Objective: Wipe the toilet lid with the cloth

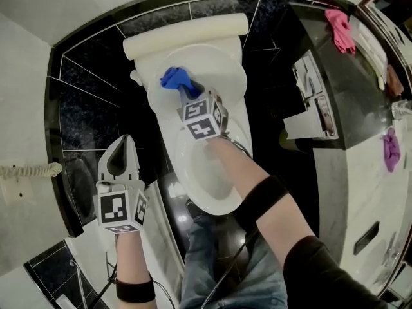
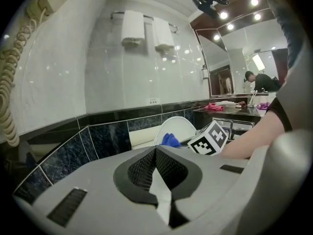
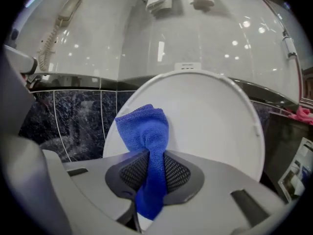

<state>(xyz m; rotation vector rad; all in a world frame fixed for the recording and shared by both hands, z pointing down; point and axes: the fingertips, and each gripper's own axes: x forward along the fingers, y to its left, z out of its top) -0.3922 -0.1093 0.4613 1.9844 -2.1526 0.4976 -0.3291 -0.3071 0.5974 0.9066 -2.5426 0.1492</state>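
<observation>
I see my right gripper [image 3: 155,168] clamped on the blue cloth [image 3: 145,126], facing the raised toilet lid [image 3: 210,116]. Left gripper [image 2: 156,153]: jaws together.

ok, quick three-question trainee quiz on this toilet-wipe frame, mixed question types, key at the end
1. Multiple choice: what does the right gripper hold? A) a sponge B) a blue cloth C) nothing
2. True or false: the toilet lid stands raised.
3. Fill in: the jaws of the left gripper are ____ (open or shut).
Key: 1 B; 2 true; 3 shut.
</observation>
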